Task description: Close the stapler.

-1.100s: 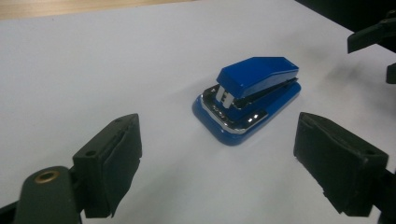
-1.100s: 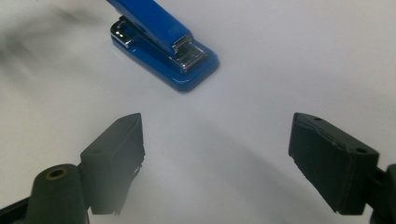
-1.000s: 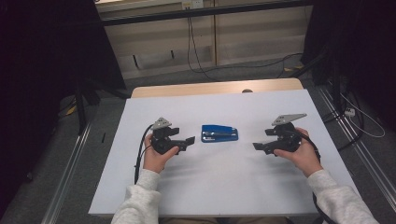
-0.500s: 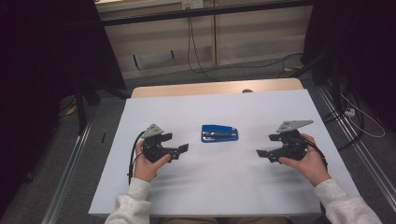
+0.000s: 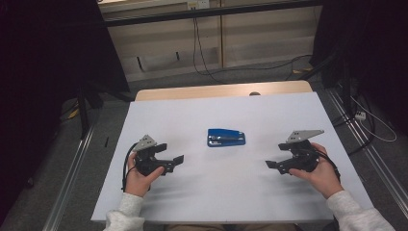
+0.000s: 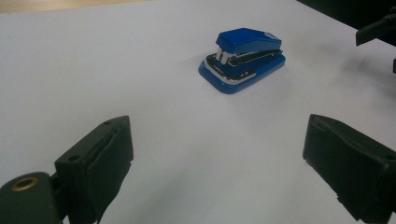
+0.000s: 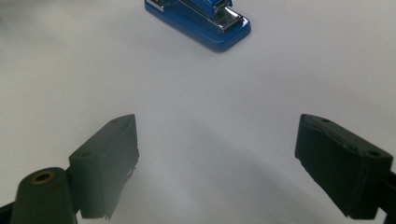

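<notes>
A blue stapler point(image 5: 226, 137) lies flat near the middle of the white table point(image 5: 216, 192). It also shows ahead in the left gripper view point(image 6: 243, 58) and at the top of the right gripper view point(image 7: 201, 18). My left gripper point(image 5: 177, 160) is held low at the table's left, open, nothing between its jaws, pointing toward the stapler from some way off. My right gripper point(image 5: 272, 165) is held at the right, also open and empty, facing inward. In the left gripper view the jaws point(image 6: 217, 163) stand wide apart; the same holds in the right gripper view point(image 7: 217, 163).
The table's far edge shows a wooden strip point(image 5: 221, 90). Cables point(image 5: 202, 53) run over the floor behind it. Metal rails point(image 5: 72, 168) flank the table on both sides. Dark curtains hang at left and right.
Both grippers have drawn back toward the near edge and outward, away from the stapler. The stapler has not moved.
</notes>
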`<act>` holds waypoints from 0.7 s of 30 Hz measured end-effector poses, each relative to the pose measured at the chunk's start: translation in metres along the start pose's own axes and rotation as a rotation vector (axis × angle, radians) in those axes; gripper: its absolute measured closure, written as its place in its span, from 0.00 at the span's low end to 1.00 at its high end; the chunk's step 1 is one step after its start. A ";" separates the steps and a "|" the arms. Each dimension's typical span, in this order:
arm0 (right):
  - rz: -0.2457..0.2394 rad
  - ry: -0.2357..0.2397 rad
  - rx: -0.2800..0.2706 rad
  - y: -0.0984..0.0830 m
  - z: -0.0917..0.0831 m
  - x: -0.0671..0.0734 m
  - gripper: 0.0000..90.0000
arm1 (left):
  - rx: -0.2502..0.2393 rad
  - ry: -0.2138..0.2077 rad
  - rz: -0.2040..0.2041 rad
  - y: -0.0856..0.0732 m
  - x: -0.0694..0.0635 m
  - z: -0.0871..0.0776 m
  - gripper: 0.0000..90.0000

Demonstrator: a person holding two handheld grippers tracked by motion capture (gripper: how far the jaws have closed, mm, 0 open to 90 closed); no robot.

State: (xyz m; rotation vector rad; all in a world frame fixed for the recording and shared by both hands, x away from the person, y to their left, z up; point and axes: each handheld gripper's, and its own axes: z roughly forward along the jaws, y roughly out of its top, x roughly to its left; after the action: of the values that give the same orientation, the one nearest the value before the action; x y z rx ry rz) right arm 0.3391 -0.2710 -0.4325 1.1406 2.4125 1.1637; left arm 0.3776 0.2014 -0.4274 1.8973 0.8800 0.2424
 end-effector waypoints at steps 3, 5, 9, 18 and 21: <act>0.000 0.001 0.002 -0.002 -0.002 0.001 0.14 | -0.001 0.005 -0.003 -0.004 0.001 -0.006 0.10; 0.007 0.001 0.003 -0.003 -0.003 0.002 0.14 | 0.001 0.004 -0.008 -0.007 0.003 -0.011 0.10; 0.008 0.006 0.001 -0.007 -0.007 0.005 0.14 | 0.007 0.007 -0.012 -0.013 0.005 -0.019 0.09; 0.003 0.008 0.009 -0.012 -0.012 0.009 0.14 | 0.000 0.014 -0.025 -0.022 0.010 -0.034 0.09; 0.002 0.009 0.012 -0.014 -0.014 0.010 0.14 | 0.002 0.010 -0.032 -0.025 0.011 -0.040 0.09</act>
State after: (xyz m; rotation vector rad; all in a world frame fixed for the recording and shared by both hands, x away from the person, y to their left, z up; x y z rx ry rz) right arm 0.3180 -0.2766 -0.4323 1.1435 2.4291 1.1589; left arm 0.3529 0.2427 -0.4316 1.8835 0.9171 0.2317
